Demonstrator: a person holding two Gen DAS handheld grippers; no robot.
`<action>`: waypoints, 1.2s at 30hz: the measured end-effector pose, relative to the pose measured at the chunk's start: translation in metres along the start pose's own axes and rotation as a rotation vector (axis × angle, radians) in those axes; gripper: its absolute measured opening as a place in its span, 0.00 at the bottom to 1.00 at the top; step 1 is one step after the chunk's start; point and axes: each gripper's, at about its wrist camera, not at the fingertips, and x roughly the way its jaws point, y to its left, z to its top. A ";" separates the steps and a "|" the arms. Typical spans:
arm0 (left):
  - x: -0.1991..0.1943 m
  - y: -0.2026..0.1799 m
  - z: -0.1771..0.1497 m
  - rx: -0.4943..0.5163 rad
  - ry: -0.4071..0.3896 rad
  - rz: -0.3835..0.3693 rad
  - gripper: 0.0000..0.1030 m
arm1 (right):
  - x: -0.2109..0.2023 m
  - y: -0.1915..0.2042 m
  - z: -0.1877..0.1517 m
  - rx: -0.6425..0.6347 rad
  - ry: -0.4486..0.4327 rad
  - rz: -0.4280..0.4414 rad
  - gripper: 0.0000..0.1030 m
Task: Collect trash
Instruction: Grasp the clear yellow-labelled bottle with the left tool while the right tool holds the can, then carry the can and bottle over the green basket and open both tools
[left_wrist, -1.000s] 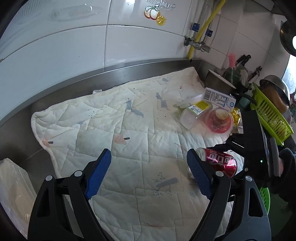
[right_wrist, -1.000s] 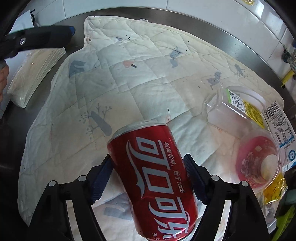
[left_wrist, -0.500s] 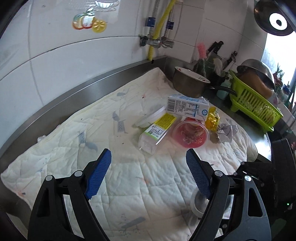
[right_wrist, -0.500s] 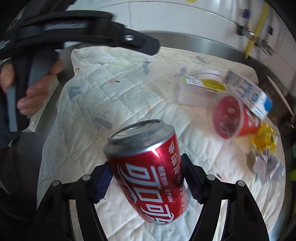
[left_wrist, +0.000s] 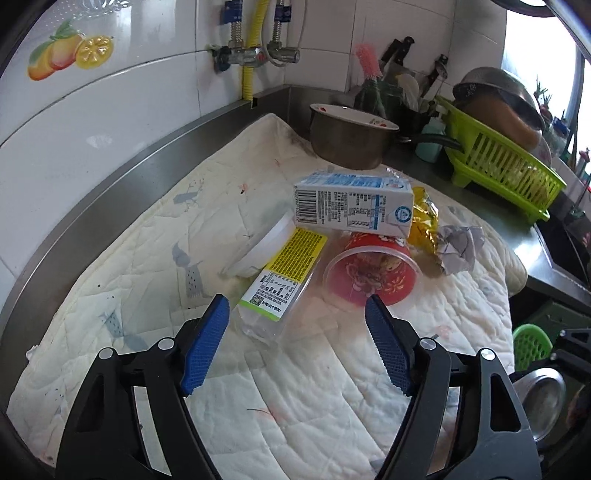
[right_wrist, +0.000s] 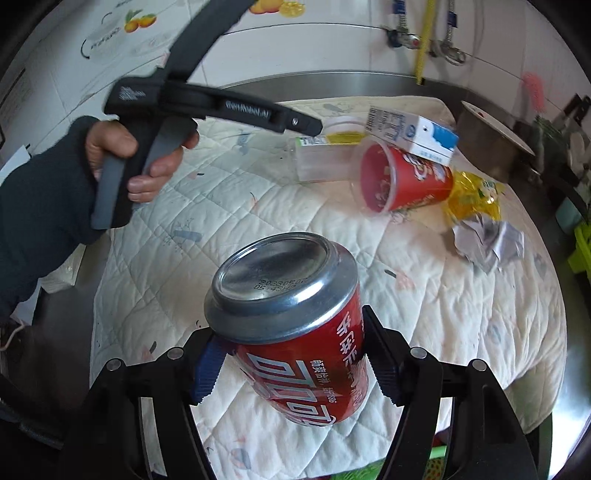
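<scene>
My right gripper (right_wrist: 295, 363) is shut on a red cola can (right_wrist: 295, 325), held tilted above the quilted mat (right_wrist: 424, 295); the can's silver end also shows in the left wrist view (left_wrist: 543, 398). My left gripper (left_wrist: 297, 347) is open and empty, just above the mat (left_wrist: 147, 258), close in front of a clear plastic box with a yellow label (left_wrist: 284, 273). Behind that lie a red cup on its side (left_wrist: 369, 273), a blue-white milk carton (left_wrist: 351, 203), a yellow wrapper (left_wrist: 424, 221) and crumpled paper (left_wrist: 458, 247).
A metal pot (left_wrist: 347, 136) and a green dish rack (left_wrist: 498, 166) stand behind the trash. A green basket (left_wrist: 532, 343) sits below the counter's right edge. A tiled wall with pipes (left_wrist: 251, 55) runs along the back.
My left gripper has swung right and forward toward the trash pile, still open. My right gripper has drawn back and tilted the can so its silver end faces the camera.
</scene>
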 end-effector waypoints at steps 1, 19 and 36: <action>0.005 0.002 0.000 0.007 0.008 -0.005 0.70 | -0.001 -0.001 -0.001 0.012 -0.001 -0.002 0.64; 0.076 0.021 0.003 0.073 0.097 -0.117 0.53 | -0.008 -0.017 -0.019 0.171 -0.001 -0.042 0.64; 0.065 0.013 -0.013 0.010 0.114 -0.087 0.44 | -0.032 -0.015 -0.037 0.239 -0.031 -0.084 0.62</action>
